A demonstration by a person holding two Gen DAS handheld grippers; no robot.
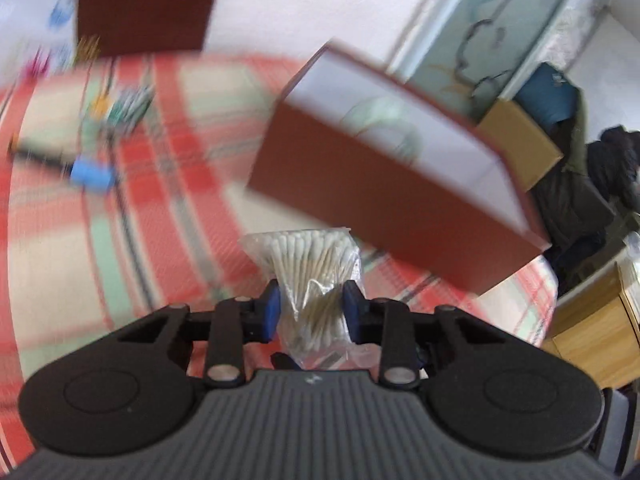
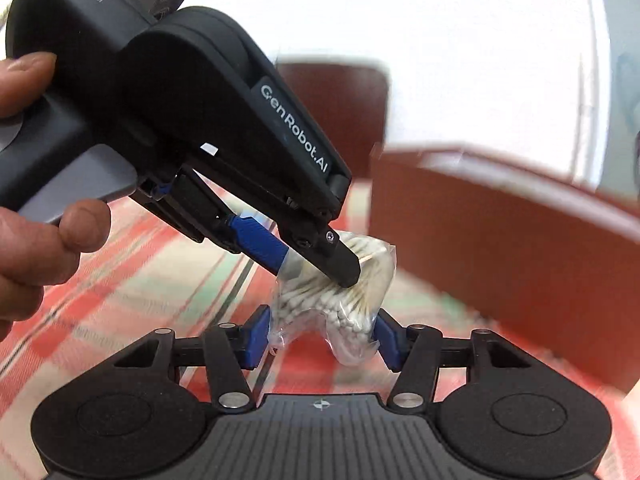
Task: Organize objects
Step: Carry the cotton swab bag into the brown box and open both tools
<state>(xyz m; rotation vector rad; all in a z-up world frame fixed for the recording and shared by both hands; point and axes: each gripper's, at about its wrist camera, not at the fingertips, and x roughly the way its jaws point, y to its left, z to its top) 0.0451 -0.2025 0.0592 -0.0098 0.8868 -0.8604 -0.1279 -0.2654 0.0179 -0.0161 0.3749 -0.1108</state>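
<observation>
A clear bag of cotton swabs (image 1: pixel 304 256) is pinched at its waist between the blue pads of my left gripper (image 1: pixel 310 300), which is shut on it above the plaid tablecloth (image 1: pixel 160 216). From the right wrist view, the left gripper (image 2: pixel 320 270) comes in from the upper left, held by a hand (image 2: pixel 36 240). The bag (image 2: pixel 348 320) bends down between the pads of my right gripper (image 2: pixel 322 338), and both pads touch it. An open red-brown box (image 1: pixel 384 184) with a white inside stands just beyond; in the right wrist view the box (image 2: pixel 500 264) is at right.
The box's red-brown lid (image 1: pixel 148 4) leans upright at the back. Blurred small items, among them a blue piece (image 1: pixel 90 172), lie at the table's left. Past the right edge are a cardboard box (image 1: pixel 516 140), dark clothing (image 1: pixel 592 184) and a wooden cabinet (image 1: pixel 600 332).
</observation>
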